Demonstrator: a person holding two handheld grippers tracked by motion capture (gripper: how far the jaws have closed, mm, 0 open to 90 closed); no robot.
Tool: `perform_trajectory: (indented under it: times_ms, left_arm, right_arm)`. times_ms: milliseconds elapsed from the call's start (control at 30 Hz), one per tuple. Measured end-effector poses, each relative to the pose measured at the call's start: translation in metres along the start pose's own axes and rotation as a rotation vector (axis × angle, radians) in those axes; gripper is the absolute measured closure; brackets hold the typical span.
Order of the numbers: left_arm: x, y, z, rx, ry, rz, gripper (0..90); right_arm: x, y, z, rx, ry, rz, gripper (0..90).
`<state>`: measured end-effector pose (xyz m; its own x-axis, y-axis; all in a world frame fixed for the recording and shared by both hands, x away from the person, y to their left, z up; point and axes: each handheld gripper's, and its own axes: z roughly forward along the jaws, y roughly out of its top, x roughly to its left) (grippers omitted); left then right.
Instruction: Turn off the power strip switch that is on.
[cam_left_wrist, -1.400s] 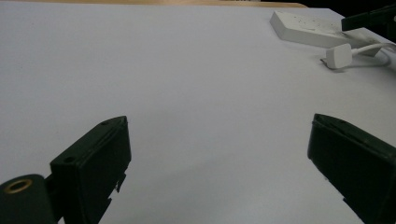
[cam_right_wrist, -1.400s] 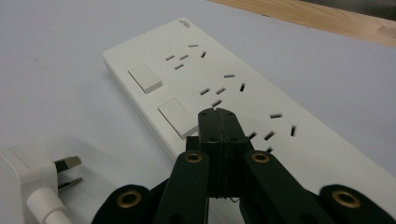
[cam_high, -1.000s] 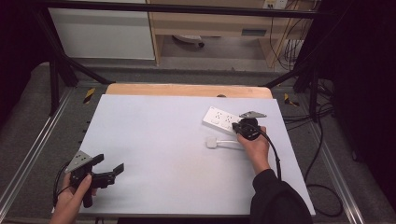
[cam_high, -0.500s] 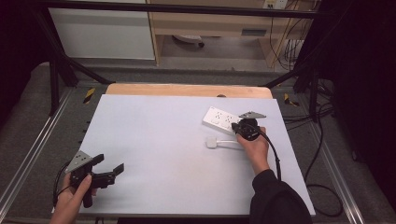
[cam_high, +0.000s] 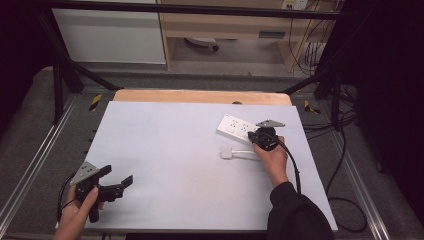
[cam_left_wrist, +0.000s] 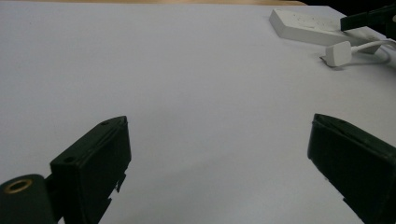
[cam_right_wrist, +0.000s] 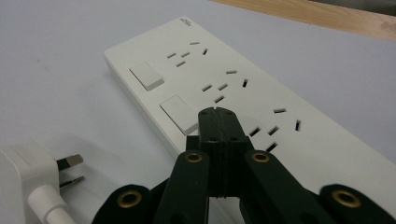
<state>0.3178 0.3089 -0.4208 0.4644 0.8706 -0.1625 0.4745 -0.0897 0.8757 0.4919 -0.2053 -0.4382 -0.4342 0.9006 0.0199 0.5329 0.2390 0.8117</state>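
The right hand-held gripper (cam_right_wrist: 218, 112) has its two black jaws pressed fully together with nothing between them, and their joined tip rests on or just above the white plastic multi-socket power strip (cam_high: 240, 128), beside the second white rocker switch (cam_right_wrist: 180, 113); whether the tip touches the switch cannot be told. The strip lies at about 2 o'clock on the pale grey worktop (cam_high: 170, 165), with the white three-pin plug on its white cord (cam_high: 227, 153) loose just beside it at its 6 o'clock side, prongs bare and not inserted. Risk: a push that lands off the rocker's centre would likely slide the narrow tip onto the smooth housing, or shove the unrestrained strip toward the wooden edge at 12 o'clock, since nothing holds it down. A tip that drifts toward the slots could catch in a socket opening. The right hand (cam_high: 272, 159) grips from the 5 o'clock side, forearm in a dark sleeve, tool angled forward and down. The left hand-held gripper (cam_high: 114, 186) rests at about 8 o'clock, well apart from the strip, jaws spread wide and empty, aimed across the bare worktop.
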Motion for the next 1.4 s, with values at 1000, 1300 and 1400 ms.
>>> perform_trajectory:
  times_ms: [1000, 1300, 1400]
  left_arm:
    - [-0.0003, -0.0001, 0.0001, 0.001, 0.001, 0.004, 6.1]
    - [-0.0001, 0.0, 0.0001, 0.001, 0.0, 0.005, 6.1]
    - [-0.0007, -0.0002, 0.0001, 0.005, -0.002, 0.005, 6.0]
  right_arm:
    - [0.0006, -0.0021, 0.0019, 0.001, 0.003, 0.0, 90.0]
    - [0.001, -0.0014, 0.002, 0.004, 0.002, 0.0, 90.0]
    - [0.0008, -0.0012, 0.002, 0.005, 0.002, -0.004, 90.0]
